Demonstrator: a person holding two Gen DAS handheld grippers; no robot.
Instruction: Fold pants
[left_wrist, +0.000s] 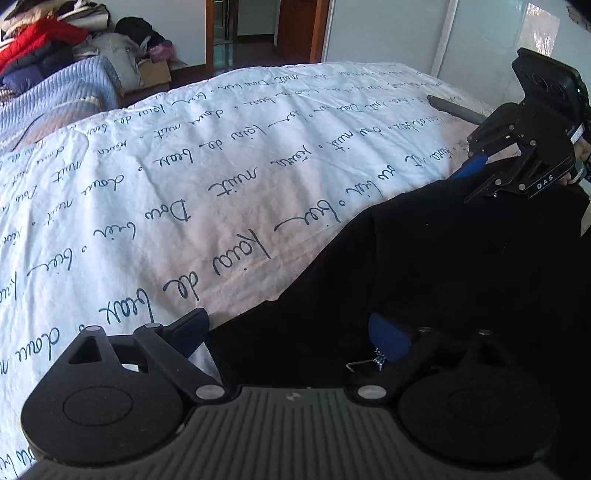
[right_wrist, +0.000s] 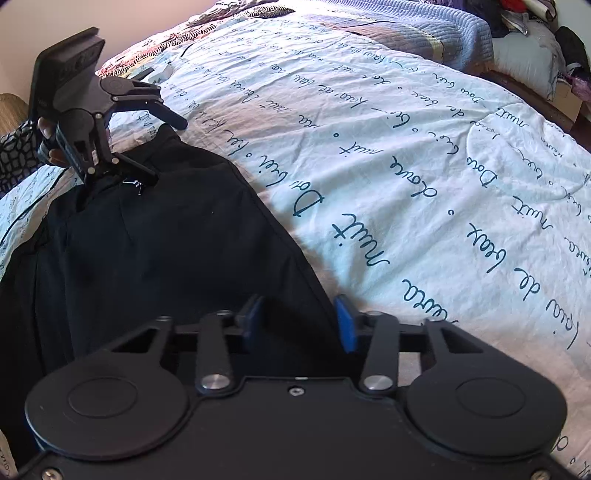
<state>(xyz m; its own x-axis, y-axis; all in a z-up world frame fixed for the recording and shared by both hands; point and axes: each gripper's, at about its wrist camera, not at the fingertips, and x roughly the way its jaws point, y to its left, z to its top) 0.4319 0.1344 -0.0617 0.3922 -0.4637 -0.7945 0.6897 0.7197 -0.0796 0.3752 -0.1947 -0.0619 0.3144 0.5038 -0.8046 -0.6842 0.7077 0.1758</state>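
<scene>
**Two handheld grippers poised at the edge of black pants on a bed**

A pair of black pants (right_wrist: 155, 251) lies on a white bedspread (right_wrist: 406, 166) printed with dark handwritten script. The pants occupy the near side of the bed, with most of the spread bare beyond them.

In the left wrist view, the left gripper (left_wrist: 291, 332) sits low at a near edge of the dark cloth. Its fingers are spread wide, one blue pad over the white spread and the other over the black fabric, so the cloth edge runs between them. They hold nothing yet.

In the right wrist view, the right gripper (right_wrist: 299, 321) is also open, less widely, with its blue pads straddling the pants' right edge where it meets the spread. Whether the fabric is already between the pads cannot be told for certain.

Each gripper appears in the other's camera, at the far end of the cloth, which suggests they face each other from opposite ends of the same stretch of fabric. This placement looks like preparation to pinch two points and lift them together for a fold.

The garment's long axis seems to run from one gripper towards the other. Which end is the waistband is too dark to tell.
</scene>
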